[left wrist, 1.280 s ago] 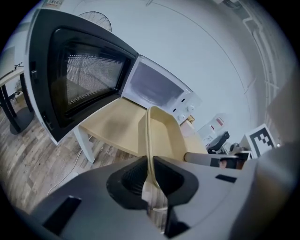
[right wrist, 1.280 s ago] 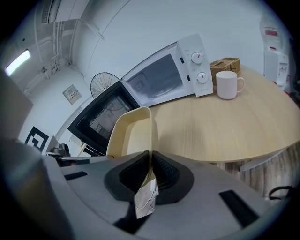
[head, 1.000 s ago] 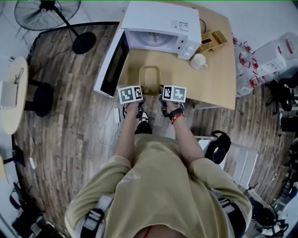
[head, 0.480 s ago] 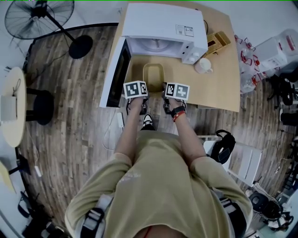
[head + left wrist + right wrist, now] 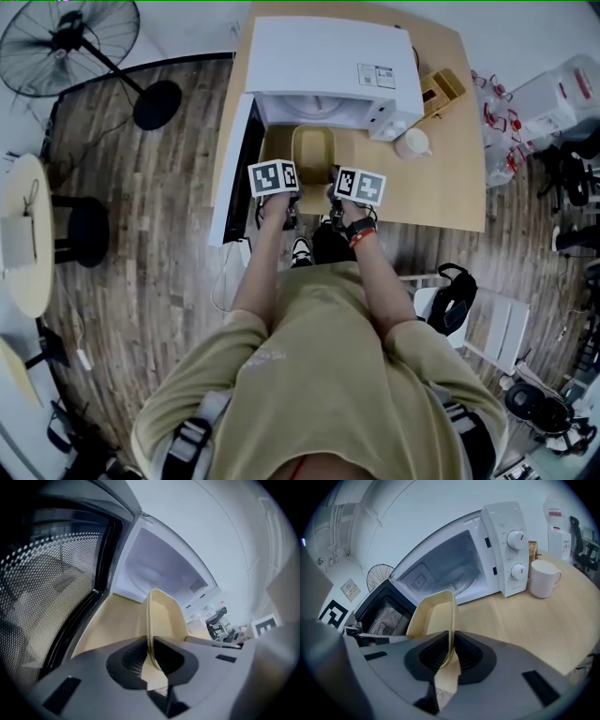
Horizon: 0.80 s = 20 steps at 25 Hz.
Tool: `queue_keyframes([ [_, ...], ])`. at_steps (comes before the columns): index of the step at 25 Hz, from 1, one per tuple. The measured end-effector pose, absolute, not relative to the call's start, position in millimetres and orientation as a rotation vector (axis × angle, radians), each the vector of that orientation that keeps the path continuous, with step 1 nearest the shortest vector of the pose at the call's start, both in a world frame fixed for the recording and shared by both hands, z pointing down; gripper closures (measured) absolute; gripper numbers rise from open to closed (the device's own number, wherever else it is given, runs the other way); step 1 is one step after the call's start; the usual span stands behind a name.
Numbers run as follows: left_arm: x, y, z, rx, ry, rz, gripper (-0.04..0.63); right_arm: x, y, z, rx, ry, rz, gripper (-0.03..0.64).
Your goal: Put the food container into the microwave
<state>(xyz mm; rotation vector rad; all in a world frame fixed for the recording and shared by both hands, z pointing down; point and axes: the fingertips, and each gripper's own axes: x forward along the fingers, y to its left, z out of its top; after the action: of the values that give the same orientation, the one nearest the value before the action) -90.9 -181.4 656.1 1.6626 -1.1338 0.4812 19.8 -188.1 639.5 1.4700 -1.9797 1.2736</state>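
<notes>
The beige food container point(image 5: 313, 155) is held in front of the open white microwave point(image 5: 323, 66). My left gripper point(image 5: 286, 199) is shut on the container's left rim point(image 5: 149, 620). On the other side my right gripper point(image 5: 337, 201) is shut on the right rim point(image 5: 452, 616). The container point(image 5: 433, 613) is empty and sits level over the wooden table point(image 5: 441, 159). The microwave cavity point(image 5: 159, 569) with its glass turntable is just ahead. The microwave door point(image 5: 236, 169) hangs open to the left.
A white mug point(image 5: 413, 142) stands right of the microwave, also seen as a mug point(image 5: 543, 578) beside the control dials point(image 5: 515, 540). A wooden box point(image 5: 442, 89) lies behind it. A standing fan point(image 5: 70, 37) is on the floor at the left.
Both grippers have carried the container forward, closer to the microwave opening. The view has shifted with the person stepping toward the table.
</notes>
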Motion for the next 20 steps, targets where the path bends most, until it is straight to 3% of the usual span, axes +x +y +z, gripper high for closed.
queue_keyframes([
  [20, -75.8, -274.1, 652.8, 1.72, -1.17, 0.447, 0.54, 35.8, -283.5, 635.7, 1.516, -2.0, 1.27, 0.571],
])
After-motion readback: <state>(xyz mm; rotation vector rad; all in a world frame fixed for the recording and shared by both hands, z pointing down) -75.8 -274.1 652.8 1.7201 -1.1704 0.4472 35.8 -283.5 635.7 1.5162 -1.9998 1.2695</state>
